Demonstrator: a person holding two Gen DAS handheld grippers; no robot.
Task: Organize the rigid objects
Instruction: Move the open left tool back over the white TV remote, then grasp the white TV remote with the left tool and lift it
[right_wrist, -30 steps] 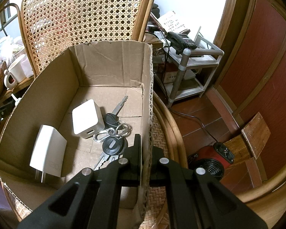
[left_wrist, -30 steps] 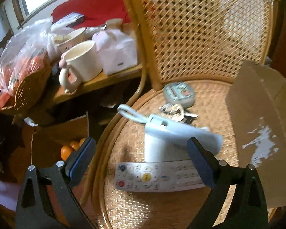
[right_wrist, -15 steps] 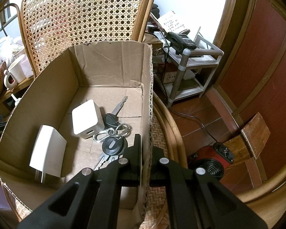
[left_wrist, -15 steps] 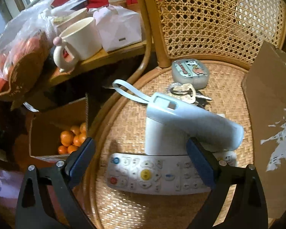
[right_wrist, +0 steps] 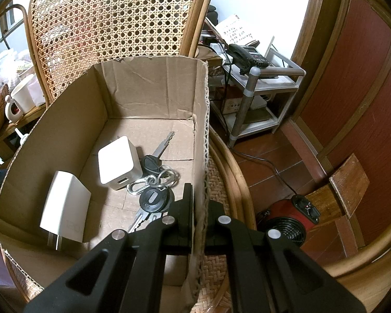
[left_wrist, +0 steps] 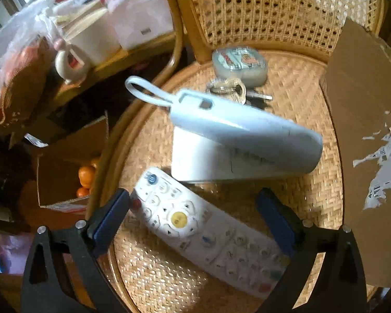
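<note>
Right gripper (right_wrist: 197, 208) clamps brown cardboard box (right_wrist: 153, 91) wall | inside, left: two white chargers (right_wrist: 120, 163), black-headed keys (right_wrist: 153, 198) | left gripper (left_wrist: 193, 214) spread over white remote control (left_wrist: 208, 234)

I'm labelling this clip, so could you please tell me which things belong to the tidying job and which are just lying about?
Job: remote, power bank, keys, tin, box, chargers, left gripper, right gripper.

Lying about: mug, oranges, phone, heater.

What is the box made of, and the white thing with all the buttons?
The box looks like plain brown corrugated cardboard: matte, with a wavy torn edge. The remote seems smooth white plastic, probably with rubbery buttons; it is too blurred to be sure.
</note>
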